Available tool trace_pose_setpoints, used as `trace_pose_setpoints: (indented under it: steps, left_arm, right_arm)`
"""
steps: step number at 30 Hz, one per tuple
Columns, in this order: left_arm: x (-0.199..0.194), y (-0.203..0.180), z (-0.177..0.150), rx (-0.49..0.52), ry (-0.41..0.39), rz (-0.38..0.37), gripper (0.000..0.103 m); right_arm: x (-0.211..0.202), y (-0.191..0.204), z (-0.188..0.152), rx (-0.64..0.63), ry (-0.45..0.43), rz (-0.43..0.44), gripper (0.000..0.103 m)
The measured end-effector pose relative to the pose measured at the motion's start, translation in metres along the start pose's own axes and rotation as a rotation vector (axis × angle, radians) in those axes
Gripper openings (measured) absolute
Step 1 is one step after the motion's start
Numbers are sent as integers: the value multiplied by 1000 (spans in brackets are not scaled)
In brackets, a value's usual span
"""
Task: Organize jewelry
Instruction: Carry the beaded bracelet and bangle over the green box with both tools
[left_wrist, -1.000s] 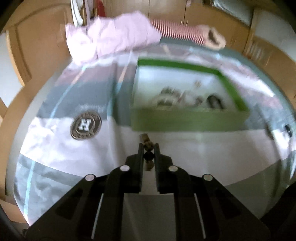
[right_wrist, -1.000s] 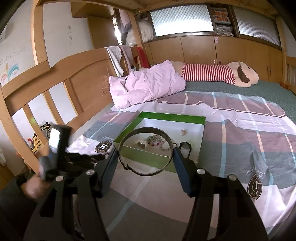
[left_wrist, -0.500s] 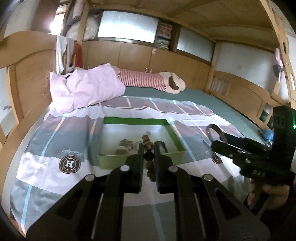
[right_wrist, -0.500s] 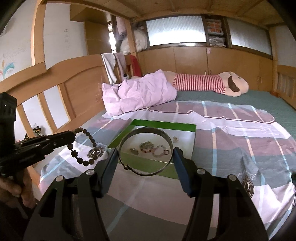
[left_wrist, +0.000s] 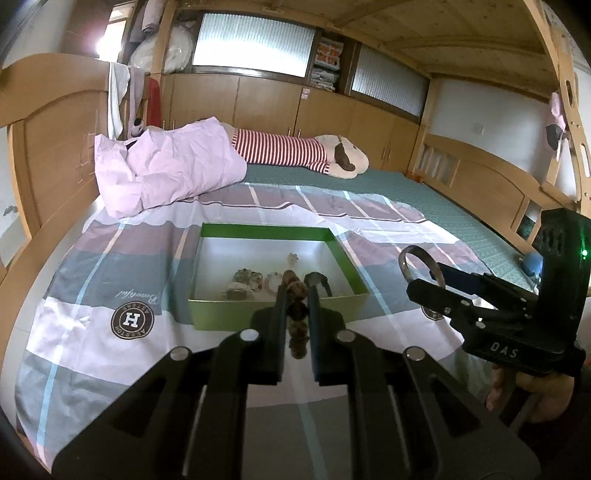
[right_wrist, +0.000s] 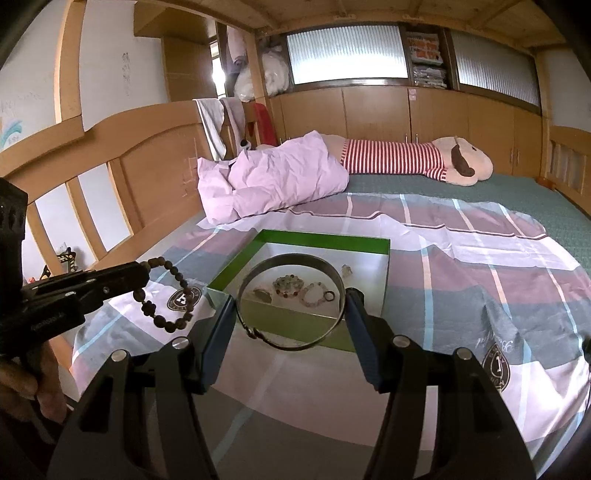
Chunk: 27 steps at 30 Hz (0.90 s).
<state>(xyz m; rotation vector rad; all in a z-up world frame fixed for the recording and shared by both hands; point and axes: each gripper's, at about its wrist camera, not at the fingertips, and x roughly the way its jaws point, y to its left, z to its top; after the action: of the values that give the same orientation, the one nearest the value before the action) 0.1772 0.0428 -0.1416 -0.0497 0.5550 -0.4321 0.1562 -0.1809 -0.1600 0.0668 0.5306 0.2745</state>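
A green box (left_wrist: 277, 315) (right_wrist: 386, 258) with a white floor sits on the bed and holds several small bracelets (right_wrist: 289, 286). My left gripper (left_wrist: 296, 291) is shut on a brown bead bracelet (left_wrist: 297, 325), held in the air in front of the box; it also shows at the left of the right wrist view (right_wrist: 166, 295). My right gripper (right_wrist: 290, 304) is shut on a thin metal bangle (right_wrist: 291, 258), held above the box's near wall; the bangle shows in the left wrist view (left_wrist: 420, 266) to the right of the box.
A striped bedsheet (left_wrist: 110, 280) covers the near part of the bed. A pink pillow (left_wrist: 166, 166) and a long striped plush toy (left_wrist: 306, 151) lie at the far side. Wooden bed rails (right_wrist: 110, 177) run along the left.
Both grippers have lifted and drawn back from the box, each still holding its piece. The left wrist view swung up from looking down at the box to looking across the bed.
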Motion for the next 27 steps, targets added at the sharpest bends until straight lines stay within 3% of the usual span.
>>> trace_pose_setpoints:
  steps: [27]
  left_arm:
    - [17,1,-1,-12,52,4,11]
  right_arm:
    - [8,-10,6,22,12,10,60]
